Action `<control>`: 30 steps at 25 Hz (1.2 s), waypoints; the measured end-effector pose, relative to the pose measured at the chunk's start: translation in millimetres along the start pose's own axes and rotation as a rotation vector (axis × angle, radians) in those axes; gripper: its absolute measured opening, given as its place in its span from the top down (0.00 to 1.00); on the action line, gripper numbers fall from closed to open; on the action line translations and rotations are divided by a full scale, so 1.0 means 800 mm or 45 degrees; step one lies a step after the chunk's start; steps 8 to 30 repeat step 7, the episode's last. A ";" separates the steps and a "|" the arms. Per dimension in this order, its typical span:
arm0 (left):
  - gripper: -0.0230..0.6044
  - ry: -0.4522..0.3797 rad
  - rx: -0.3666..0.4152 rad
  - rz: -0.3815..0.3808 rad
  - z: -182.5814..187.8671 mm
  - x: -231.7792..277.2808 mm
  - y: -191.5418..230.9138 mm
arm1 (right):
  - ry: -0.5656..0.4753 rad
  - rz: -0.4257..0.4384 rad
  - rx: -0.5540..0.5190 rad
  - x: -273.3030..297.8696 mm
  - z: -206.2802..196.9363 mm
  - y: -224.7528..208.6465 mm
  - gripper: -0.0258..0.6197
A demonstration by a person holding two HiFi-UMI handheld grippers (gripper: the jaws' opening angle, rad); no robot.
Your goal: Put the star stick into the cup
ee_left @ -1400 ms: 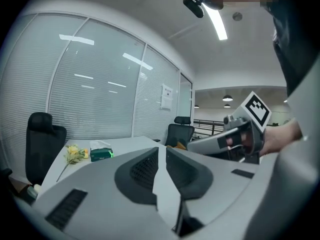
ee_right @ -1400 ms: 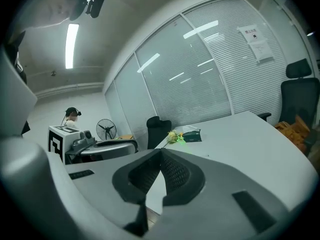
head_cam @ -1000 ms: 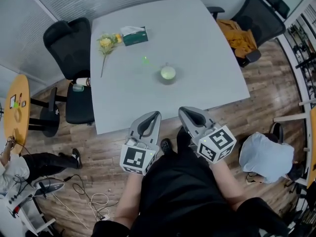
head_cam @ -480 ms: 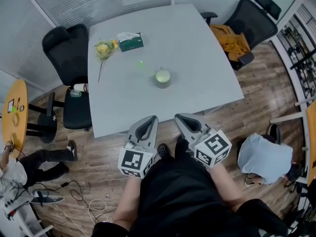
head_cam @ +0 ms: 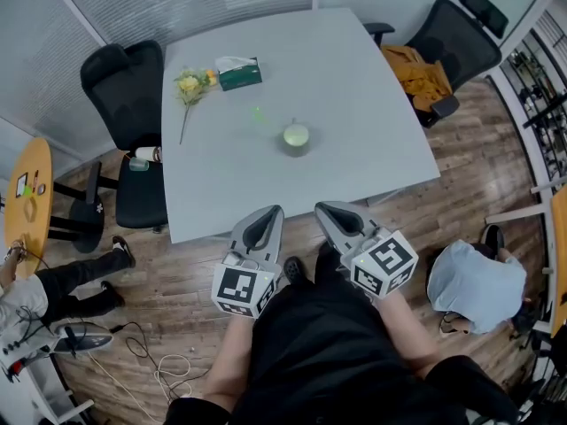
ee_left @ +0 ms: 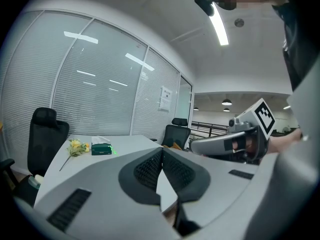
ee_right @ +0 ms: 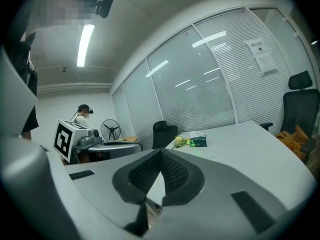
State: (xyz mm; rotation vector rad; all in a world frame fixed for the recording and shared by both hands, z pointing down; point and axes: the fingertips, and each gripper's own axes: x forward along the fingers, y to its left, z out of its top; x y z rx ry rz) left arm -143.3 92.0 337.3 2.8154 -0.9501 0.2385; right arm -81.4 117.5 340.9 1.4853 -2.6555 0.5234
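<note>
Left tongs [head_cam: 268, 211] and right tongs [head_cam: 324, 208] were held together, empty; opening was judged needed before the star stick [head_cam: 260, 112] was reached

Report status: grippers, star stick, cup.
Left gripper shut, empty; right gripper shut, empty; both at table's near edge. Star stick on table, apart from cup. Nothing blocking.
</note>
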 end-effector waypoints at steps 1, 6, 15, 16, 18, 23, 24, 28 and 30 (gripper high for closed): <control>0.97 -0.004 -0.008 0.000 0.000 0.000 0.001 | 0.001 0.001 -0.001 0.000 0.000 0.000 0.95; 0.97 -0.011 -0.022 -0.008 0.000 0.002 0.003 | 0.004 -0.006 0.002 0.003 0.002 -0.003 0.95; 0.97 -0.012 -0.023 -0.011 -0.001 0.003 0.004 | 0.004 -0.007 0.003 0.004 0.002 -0.003 0.95; 0.97 -0.012 -0.023 -0.011 -0.001 0.003 0.004 | 0.004 -0.007 0.003 0.004 0.002 -0.003 0.95; 0.97 -0.012 -0.023 -0.011 -0.001 0.003 0.004 | 0.004 -0.007 0.003 0.004 0.002 -0.003 0.95; 0.97 -0.012 -0.023 -0.011 -0.001 0.003 0.004 | 0.004 -0.007 0.003 0.004 0.002 -0.003 0.95; 0.97 -0.012 -0.023 -0.011 -0.001 0.003 0.004 | 0.004 -0.007 0.003 0.004 0.002 -0.003 0.95; 0.97 -0.012 -0.023 -0.011 -0.001 0.003 0.004 | 0.004 -0.007 0.003 0.004 0.002 -0.003 0.95; 0.97 -0.012 -0.023 -0.011 -0.001 0.003 0.004 | 0.004 -0.007 0.003 0.004 0.002 -0.003 0.95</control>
